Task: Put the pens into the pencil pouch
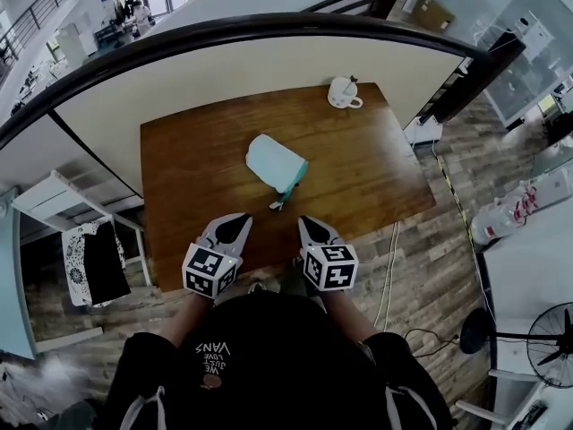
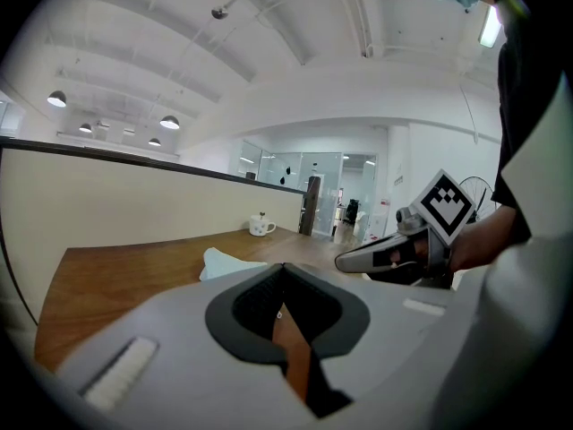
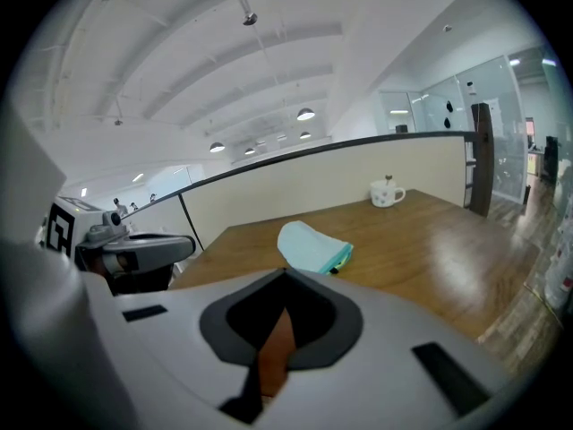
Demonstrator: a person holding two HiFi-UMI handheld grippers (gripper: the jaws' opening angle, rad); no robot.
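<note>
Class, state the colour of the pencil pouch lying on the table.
Pale blue-green pencil pouch, darker teal at one end; clearest in the head view.

**One brand name on show**

Looking down from the head view, there's print on the person's black shirt (image 1: 213,352): "VANS", in pale capitals, upside down from here. The smaller lines stacked beside it are too tiny to read with confidence. The left hand-held gripper (image 1: 238,220) and the right hand-held gripper (image 1: 307,223) each carry a cube faced with black-and-white square code patterns, not letters.
</note>
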